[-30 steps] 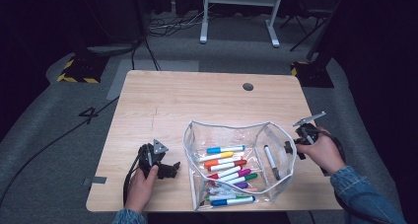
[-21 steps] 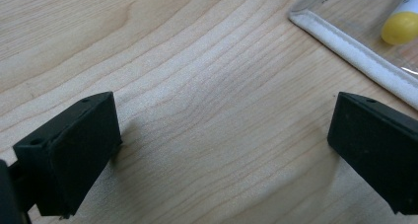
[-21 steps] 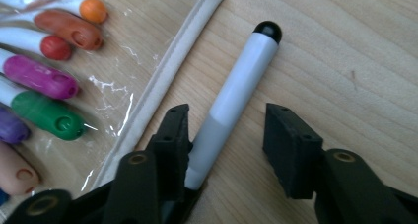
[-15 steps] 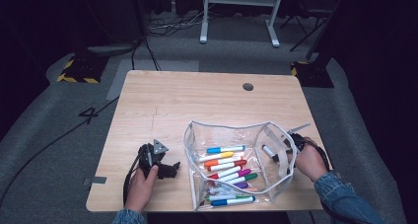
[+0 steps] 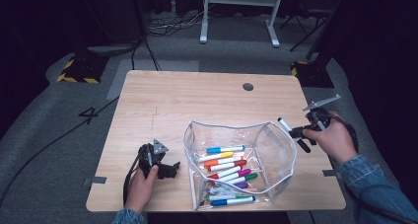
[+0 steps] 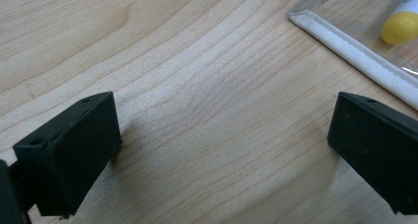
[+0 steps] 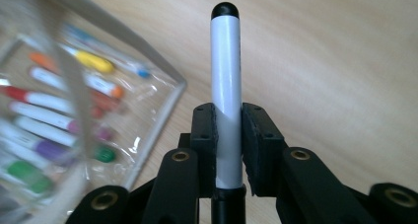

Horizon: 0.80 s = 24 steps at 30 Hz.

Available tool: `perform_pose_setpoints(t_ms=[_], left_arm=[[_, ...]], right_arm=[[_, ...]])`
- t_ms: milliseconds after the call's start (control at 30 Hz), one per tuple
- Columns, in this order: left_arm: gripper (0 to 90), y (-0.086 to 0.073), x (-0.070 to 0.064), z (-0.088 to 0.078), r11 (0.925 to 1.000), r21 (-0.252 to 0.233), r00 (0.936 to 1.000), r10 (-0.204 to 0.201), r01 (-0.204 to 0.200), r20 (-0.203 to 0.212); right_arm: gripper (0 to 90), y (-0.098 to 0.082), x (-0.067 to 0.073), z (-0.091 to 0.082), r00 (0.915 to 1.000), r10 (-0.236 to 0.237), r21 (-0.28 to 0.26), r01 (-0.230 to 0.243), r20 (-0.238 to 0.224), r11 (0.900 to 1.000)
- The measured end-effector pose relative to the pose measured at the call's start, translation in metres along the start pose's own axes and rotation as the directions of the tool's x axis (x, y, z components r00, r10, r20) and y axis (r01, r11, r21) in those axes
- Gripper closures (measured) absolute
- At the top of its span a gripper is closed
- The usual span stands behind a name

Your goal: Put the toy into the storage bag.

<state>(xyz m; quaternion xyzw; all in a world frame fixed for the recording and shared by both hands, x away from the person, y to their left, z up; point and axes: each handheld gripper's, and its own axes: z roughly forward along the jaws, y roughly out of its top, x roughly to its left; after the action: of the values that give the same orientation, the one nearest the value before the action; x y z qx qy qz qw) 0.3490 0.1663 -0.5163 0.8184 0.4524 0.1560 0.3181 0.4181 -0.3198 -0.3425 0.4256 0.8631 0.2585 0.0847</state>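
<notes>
A clear plastic pouch (image 5: 276, 145) lies open on the wooden table (image 5: 187, 100) with several coloured markers (image 5: 226, 149) in it. My right gripper (image 5: 296, 133) is raised just off the pouch's right side. Its jaws have just been closing and now pinch a white marker with a black cap (image 5: 285, 125). In the right gripper view the white marker (image 7: 226, 61) stands up between the pads of the right gripper (image 7: 227, 120), with the pouch (image 7: 157, 110) below at the left. My left gripper (image 5: 167, 168) rests on the table left of the pouch. The left gripper (image 6: 224, 150) is open over bare wood.
The pouch's white seam (image 6: 355, 56) and a yellow-capped marker (image 6: 401, 26) lie just beyond the left gripper's jaws. A cable hole (image 5: 248, 86) sits near the table's far edge. Grey floor and a white stand (image 5: 239, 12) lie beyond the table.
The right hand went down to the pouch's right side, shut on the black-capped marker, then rose up and to the right with it. The left hand has stayed put.
</notes>
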Motion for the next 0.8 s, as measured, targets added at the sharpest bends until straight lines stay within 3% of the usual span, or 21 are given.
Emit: perform_pose_setpoints(t_ms=[100, 167, 233, 367, 467, 567, 600, 633, 733, 800], left_arm=[[0.0, 0.0, 0.0, 0.0, 1.0, 0.0, 1.0, 0.0, 0.0, 0.0], [0.0, 0.0, 0.0, 0.0, 1.0, 0.0, 1.0, 0.0, 0.0, -0.001], [0.0, 0.0, 0.0, 0.0, 1.0, 0.0, 1.0, 0.0, 0.0, 0.002], [0.0, 0.0, 0.0, 0.0, 1.0, -0.001, 1.0, 0.0, 0.0, 0.001], [0.0, 0.0, 0.0, 0.0, 1.0, -0.001, 1.0, 0.0, 0.0, 0.002], [0.0, 0.0, 0.0, 0.0, 1.0, -0.001, 1.0, 0.0, 0.0, 0.002], [0.0, 0.0, 0.0, 0.0, 1.0, -0.002, 1.0, 0.0, 0.0, 0.001], [0.0, 0.0, 0.0, 0.0, 1.0, -0.002, 1.0, 0.0, 0.0, 0.001], [0.0, 0.0, 0.0, 0.0, 1.0, -0.002, 1.0, 0.0, 0.0, 0.001], [0.0, 0.0, 0.0, 0.0, 1.0, -0.002, 1.0, 0.001, -0.001, 0.0]], right_arm=[[77.0, 0.022, 0.017, -0.024, 0.9977, -0.067, -0.03, 0.067, 0.009, 0.997], [77.0, 0.033, 0.029, -0.035, 0.9961, -0.088, -0.048, 0.088, -0.001, 0.995], [77.0, 0.044, 0.046, -0.043, 0.9904, -0.138, -0.056, 0.136, -0.016, 0.989], [77.0, 0.06, 0.083, -0.049, 0.9651, -0.255, -0.046, 0.253, -0.058, 0.966], [77.0, 0.067, 0.112, -0.044, 0.9345, -0.34, -0.028, 0.339, -0.105, 0.94], [76.9, 0.068, 0.141, -0.028, 0.8958, -0.412, 0.001, 0.418, -0.167, 0.909], [76.9, 0.068, 0.147, -0.023, 0.8861, -0.427, 0.012, 0.436, -0.18, 0.9], [77.0, 0.067, 0.156, -0.014, 0.8696, -0.447, 0.028, 0.462, -0.209, 0.886], [76.9, 0.063, 0.173, 0.009, 0.8374, -0.482, 0.07, 0.514, -0.258, 0.855], [76.9, 0.059, 0.182, 0.025, 0.8214, -0.498, 0.101, 0.54, -0.278, 0.835]])
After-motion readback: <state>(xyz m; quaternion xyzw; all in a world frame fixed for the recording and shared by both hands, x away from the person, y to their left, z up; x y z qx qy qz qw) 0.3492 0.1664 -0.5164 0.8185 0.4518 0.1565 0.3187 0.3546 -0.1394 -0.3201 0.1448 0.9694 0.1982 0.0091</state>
